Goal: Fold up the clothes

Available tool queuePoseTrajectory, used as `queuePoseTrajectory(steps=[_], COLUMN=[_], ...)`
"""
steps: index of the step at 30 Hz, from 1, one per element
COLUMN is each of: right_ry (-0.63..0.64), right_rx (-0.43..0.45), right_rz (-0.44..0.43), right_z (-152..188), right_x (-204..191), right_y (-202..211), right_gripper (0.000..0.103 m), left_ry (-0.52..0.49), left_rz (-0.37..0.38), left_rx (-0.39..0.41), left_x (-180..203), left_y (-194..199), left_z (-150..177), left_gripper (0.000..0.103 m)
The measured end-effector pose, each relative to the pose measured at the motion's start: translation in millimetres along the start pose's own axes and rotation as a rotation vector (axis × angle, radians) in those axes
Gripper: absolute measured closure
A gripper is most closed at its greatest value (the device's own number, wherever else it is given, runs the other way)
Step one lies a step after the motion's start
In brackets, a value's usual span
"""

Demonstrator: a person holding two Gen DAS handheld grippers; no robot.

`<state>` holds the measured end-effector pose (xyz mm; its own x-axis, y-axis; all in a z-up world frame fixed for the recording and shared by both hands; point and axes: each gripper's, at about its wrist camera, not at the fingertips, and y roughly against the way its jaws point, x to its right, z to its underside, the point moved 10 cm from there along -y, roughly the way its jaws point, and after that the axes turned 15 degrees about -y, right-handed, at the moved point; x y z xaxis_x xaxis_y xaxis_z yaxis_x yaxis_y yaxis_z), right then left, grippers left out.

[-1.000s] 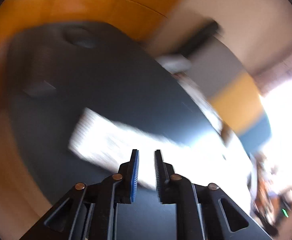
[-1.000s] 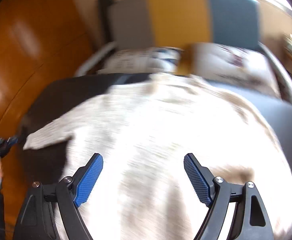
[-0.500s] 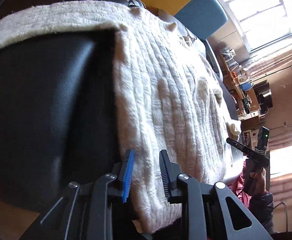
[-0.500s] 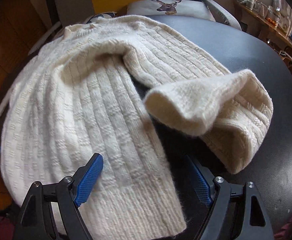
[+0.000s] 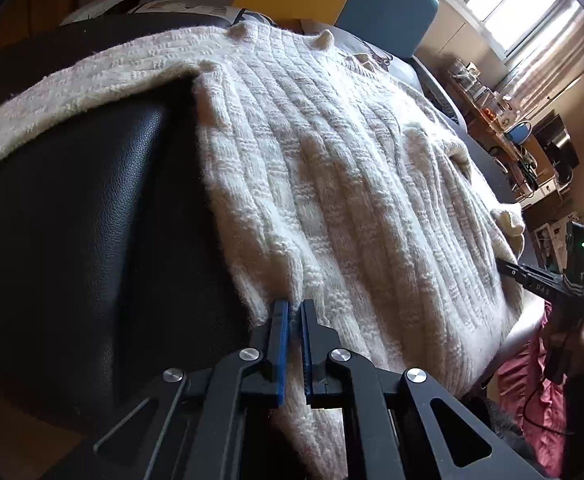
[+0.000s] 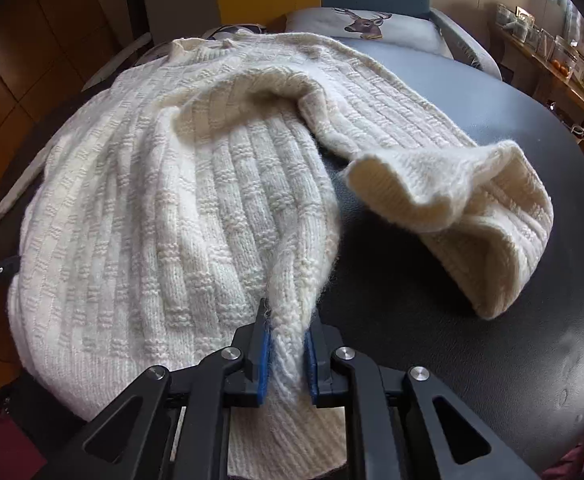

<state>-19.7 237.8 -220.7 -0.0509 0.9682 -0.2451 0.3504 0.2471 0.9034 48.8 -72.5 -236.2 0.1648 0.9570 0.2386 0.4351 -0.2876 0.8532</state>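
Note:
A cream ribbed knit sweater lies spread on a dark round table, its hem toward me. My left gripper is shut on the hem's left corner, with the knit pinched between the blue pads. In the right wrist view the sweater bunches into a ridge at the hem's right side. There my right gripper is closing its jaws, and the pads press on that ridge. One sleeve lies folded over on the bare table. The other sleeve stretches out to the left.
Behind the table stand chairs with yellow and blue backs and a deer cushion. Cluttered shelves line the right wall under a window. A person's pink garment is at the table's near right edge.
Both grippers came down to the sweater's near hem. The left jaws narrowed onto the hem corner. The right jaws went from wide open to pinched on a ridge of knit.

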Motion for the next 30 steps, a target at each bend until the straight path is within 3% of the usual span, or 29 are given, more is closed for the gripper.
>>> queuePoseTrajectory(steps=[5, 9, 12, 15, 18, 24, 27, 30], right_ry=[-0.058, -0.022, -0.07, -0.063, -0.08, -0.062, -0.129, -0.308], right_rx=[-0.046, -0.166, -0.113, -0.021, 0.024, -0.037, -0.012, 0.101], right_rz=[-0.157, -0.133, -0.134, -0.09, -0.151, -0.127, -0.195, -0.304], right_z=[31, 71, 57, 30, 2, 10, 9, -13], right_x=[-25, -30, -22, -16, -28, -49, -42, -13], right_y=[29, 16, 33, 50, 48, -12, 3, 33], right_gripper=[0.09, 0.086, 0.081, 0.079, 0.077, 0.077, 0.076, 0.077], left_ry=[-0.016, -0.002, 0.038, 0.078, 0.057, 0.005, 0.003, -0.036], left_rz=[-0.093, -0.098, -0.059, -0.026, 0.053, 0.073, 0.089, 0.109], left_rx=[0.017, -0.009, -0.012, 0.054, 0.092, -0.062, -0.033, -0.003], left_x=[-42, -58, -59, -60, -39, -6, -2, 11], left_y=[11, 17, 27, 44, 42, -18, -13, -7], left_z=[-29, -33, -27, -34, -39, -18, -30, -52], left_gripper=[0.098, 0.098, 0.097, 0.097, 0.097, 0.097, 0.097, 0.097])
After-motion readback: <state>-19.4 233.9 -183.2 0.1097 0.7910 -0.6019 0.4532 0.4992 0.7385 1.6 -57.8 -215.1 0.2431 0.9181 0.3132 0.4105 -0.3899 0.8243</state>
